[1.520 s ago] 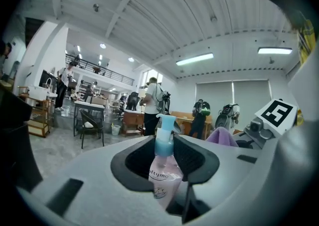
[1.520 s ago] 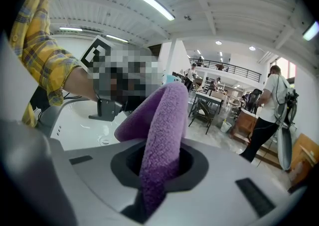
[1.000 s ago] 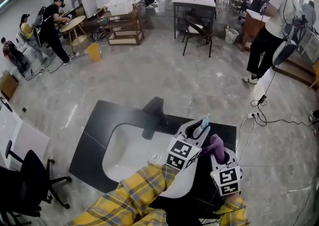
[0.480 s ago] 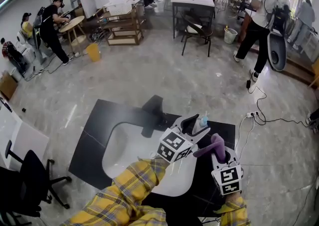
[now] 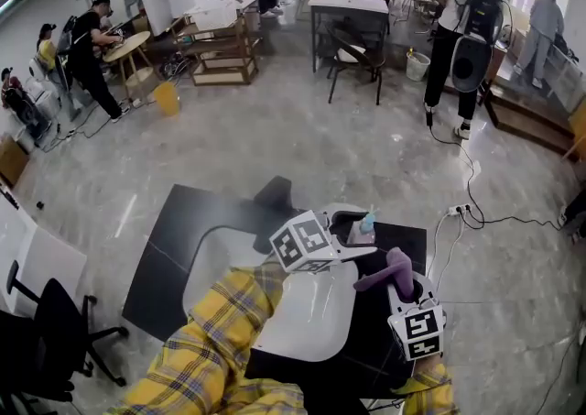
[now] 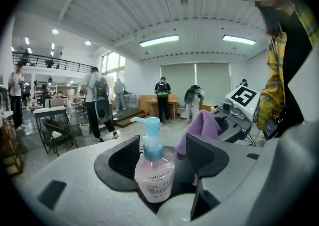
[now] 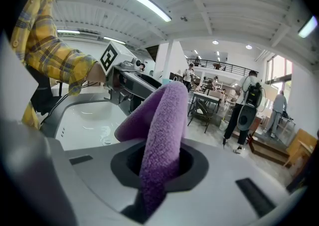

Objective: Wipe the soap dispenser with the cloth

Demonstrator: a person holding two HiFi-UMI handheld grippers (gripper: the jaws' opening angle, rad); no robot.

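The clear plastic pump soap dispenser stands at the far right corner of the white sink set in the black desk, with the purple fleece cloth just to its right.

The soap dispenser is clear glossy plastic with a pale-blue pump; the cloth, at its 3 o'clock, is purple fuzzy fleece; the basin is white and glossy; the countertop is black, smooth, matt.

One soap dispenser, one purple cloth, one white sink, one black desk, and two claws: left claw, right claw.
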